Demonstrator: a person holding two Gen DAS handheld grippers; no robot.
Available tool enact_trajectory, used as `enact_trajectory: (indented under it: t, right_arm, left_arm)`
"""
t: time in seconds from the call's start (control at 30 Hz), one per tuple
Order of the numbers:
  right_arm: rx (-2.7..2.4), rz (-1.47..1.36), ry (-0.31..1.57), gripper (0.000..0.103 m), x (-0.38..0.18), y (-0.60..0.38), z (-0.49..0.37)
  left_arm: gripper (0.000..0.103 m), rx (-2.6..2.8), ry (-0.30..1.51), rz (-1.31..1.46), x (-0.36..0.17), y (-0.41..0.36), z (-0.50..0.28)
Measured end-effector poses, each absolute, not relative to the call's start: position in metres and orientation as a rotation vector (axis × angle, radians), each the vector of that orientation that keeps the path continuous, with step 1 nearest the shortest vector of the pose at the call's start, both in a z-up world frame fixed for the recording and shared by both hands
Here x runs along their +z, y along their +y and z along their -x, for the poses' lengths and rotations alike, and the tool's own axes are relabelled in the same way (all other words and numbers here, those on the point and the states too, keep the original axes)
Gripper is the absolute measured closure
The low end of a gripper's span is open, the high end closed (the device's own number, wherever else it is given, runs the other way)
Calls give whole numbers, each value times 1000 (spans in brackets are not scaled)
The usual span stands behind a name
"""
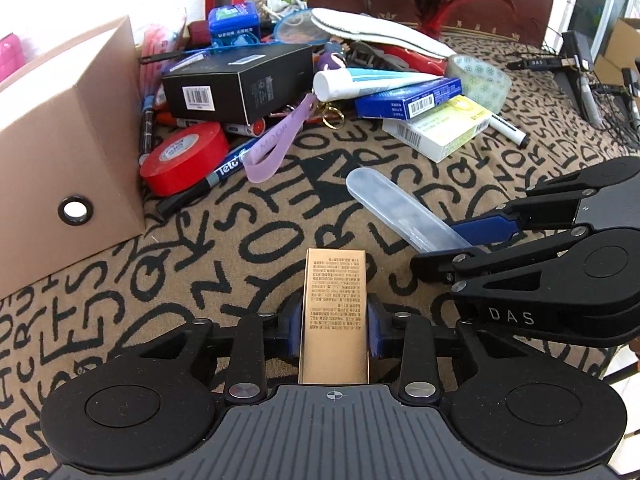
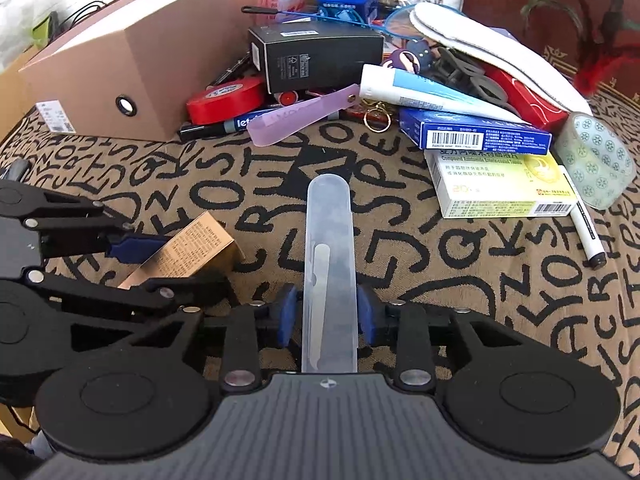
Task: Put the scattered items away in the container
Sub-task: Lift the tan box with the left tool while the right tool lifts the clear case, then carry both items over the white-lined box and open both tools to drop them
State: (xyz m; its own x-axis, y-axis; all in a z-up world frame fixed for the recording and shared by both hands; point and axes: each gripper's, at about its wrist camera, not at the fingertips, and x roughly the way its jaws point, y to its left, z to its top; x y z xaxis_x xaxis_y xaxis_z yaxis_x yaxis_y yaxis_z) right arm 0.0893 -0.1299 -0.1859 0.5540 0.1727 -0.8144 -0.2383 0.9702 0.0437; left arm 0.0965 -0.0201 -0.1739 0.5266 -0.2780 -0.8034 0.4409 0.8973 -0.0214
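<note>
Two grippers each carry one item, so we can clear two pieces at once. From the left wrist view, our left gripper (image 1: 334, 330) has its blue pads pressed against both long sides of a gold carton (image 1: 335, 312), closed on it low over the lettered cloth (image 1: 180, 280); the cardboard container (image 1: 68, 152) stands ahead to the left, its wall edge near the red tape roll (image 1: 184, 158), with bare cloth between. From the right wrist view, our right gripper (image 2: 328, 320) is closed on a clear plastic tube case (image 2: 329, 264), pointing at the pile; the container (image 2: 132, 64) sits far left, beyond our left gripper (image 2: 132, 258), so we judge that arm should go first.
</note>
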Motion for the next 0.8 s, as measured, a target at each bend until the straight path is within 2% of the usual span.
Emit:
enact_trajectory:
  t: [0.03,0.07,0.17,0.2,0.53,0.8]
  right_arm:
    - [237,70,950,71,-186,-130,-89]
    - [232,68,945,71,-187,-130,-88]
    - [214,59,933,72,-187,-129,-84]
    - [211,52,933,72,-186,-129,-83]
    - [267,3,901,72,-168,-117,-62]
    - [385,74,747,72,-105,-76,-68]
  left_arm:
    - [60,-432,916,-201,-175,-22,-96]
    - [59,-432,910,-204,-175,-23,-95]
    - [62,-421,892,-195,-177,-22,-92]
    - [73,-414,888,-194,-176,-21,-91]
    - [74,-373,870,-133,-157,6,-73]
    - [74,-286,688,-102,-91,53,-70]
